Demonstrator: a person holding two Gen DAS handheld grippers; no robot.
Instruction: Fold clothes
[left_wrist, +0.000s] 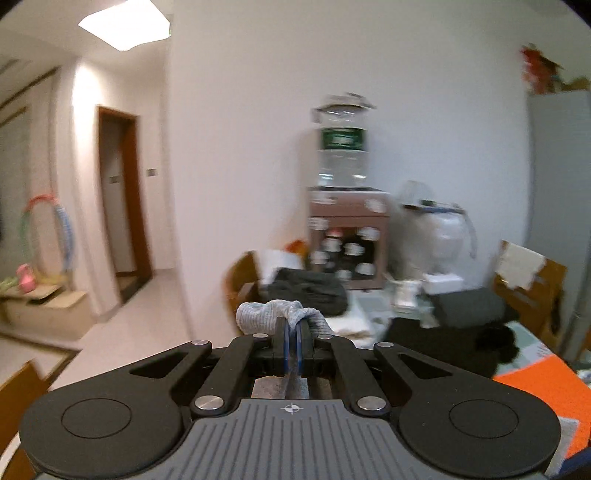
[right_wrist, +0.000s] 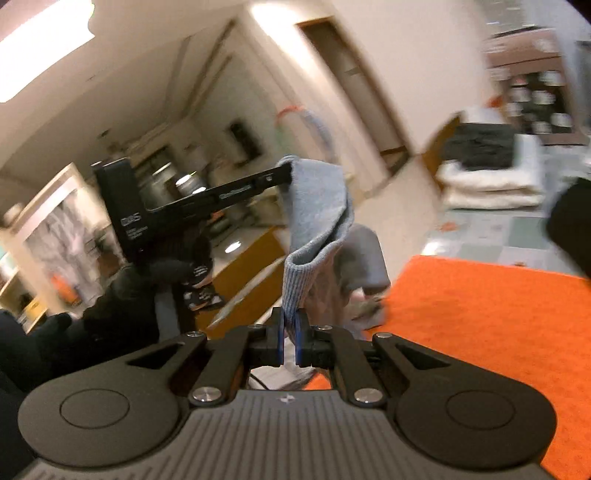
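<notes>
My left gripper (left_wrist: 291, 334) is clamped on a bunched edge of a light grey-blue ribbed knit garment (left_wrist: 275, 314), and my right gripper (right_wrist: 290, 332) pinches another edge of the same cloth (right_wrist: 314, 206). From the right wrist view the garment hangs in the air between the two, its long axis running up from my right gripper to the left gripper (right_wrist: 284, 175), with a loose fold sagging to the right and a greyer part drooping toward the desk. Below lies a bright orange, fuzzy-textured mat (right_wrist: 480, 314) on the desk, whose pale checked cover (right_wrist: 498, 236) shows beyond it. Further off sit stacked white folded linens topped by a dark folded garment (right_wrist: 480, 147). The left wrist view shows white walls, a brown-framed doorway (left_wrist: 122, 206), a water dispenser (left_wrist: 343, 206) and wooden chairs (left_wrist: 532, 284); everything is blurred.
</notes>
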